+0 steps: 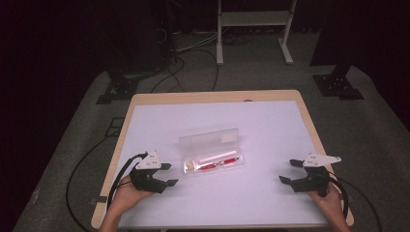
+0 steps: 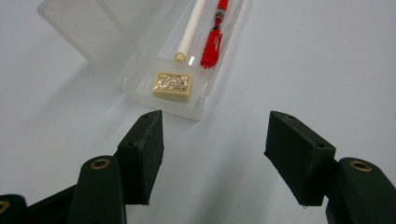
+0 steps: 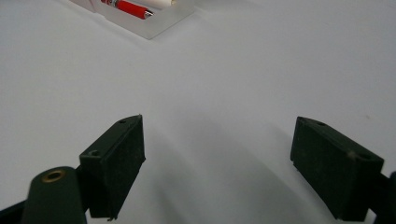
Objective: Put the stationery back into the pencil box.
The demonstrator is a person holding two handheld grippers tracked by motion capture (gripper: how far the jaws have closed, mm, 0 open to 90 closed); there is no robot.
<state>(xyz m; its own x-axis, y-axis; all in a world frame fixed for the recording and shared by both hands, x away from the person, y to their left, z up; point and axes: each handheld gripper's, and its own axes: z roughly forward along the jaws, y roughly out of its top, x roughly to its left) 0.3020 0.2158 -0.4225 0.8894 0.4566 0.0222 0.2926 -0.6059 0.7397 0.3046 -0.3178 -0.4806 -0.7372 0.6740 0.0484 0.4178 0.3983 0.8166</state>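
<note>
The table [image 1: 145,104] is carrying a clear plastic pencil case [image 1: 212,153] lying open at its middle, lid folded back. Inside, a white pencil [image 2: 191,29], a red pen [image 2: 215,39] and an eraser [image 2: 172,86] are already sitting, so filling looks done and closing is probably remaining. The left gripper [image 1: 167,175] and right gripper [image 1: 289,171] are resting apart from it, jaws released, holding nothing. The eraser's print is too blurred to read.

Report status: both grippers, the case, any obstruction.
Left gripper open, empty, near the clear plastic pencil case. Right gripper open, empty, farther off. Case lid open; cream eraser, white stick, red pen inside. Nothing between.
</note>
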